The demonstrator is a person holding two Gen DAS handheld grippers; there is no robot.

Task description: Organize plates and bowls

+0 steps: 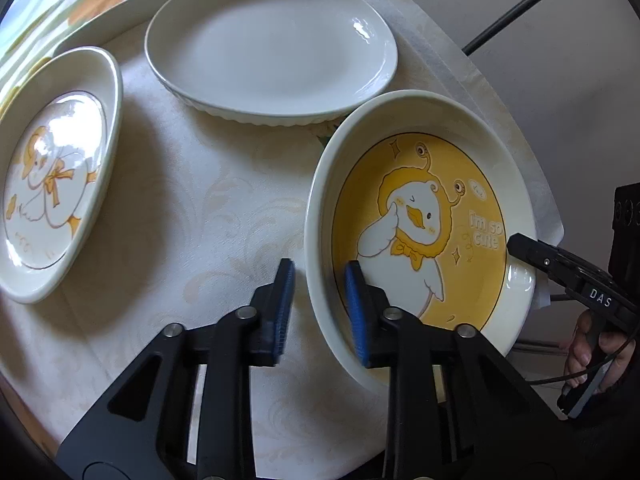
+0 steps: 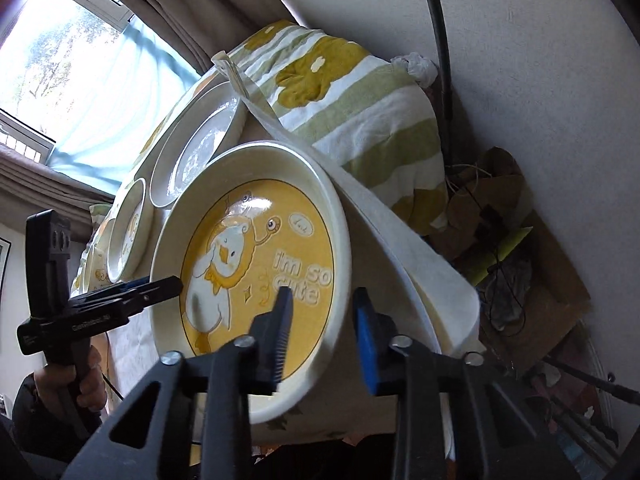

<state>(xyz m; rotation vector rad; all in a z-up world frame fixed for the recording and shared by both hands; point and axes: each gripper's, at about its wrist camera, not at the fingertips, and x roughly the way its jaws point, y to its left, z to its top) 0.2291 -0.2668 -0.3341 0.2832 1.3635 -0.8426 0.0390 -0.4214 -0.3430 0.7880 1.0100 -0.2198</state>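
A yellow duck plate (image 1: 420,224) with "I'm so cute" sits near the table's right edge; it also shows in the right wrist view (image 2: 256,264). My left gripper (image 1: 320,276) is open and straddles its near left rim, one finger inside and one outside. My right gripper (image 2: 322,306) is open and straddles the opposite rim; it also shows at the right in the left wrist view (image 1: 520,246). A plain white oval plate (image 1: 272,48) lies behind. A white duck plate (image 1: 56,176) lies at the left.
The table (image 1: 192,208) has a cream patterned cloth. A green and white striped cloth bundle (image 2: 360,108) lies beyond the plates. A black pole (image 2: 436,32) stands by the wall. Clutter (image 2: 512,248) lies on the floor to the right.
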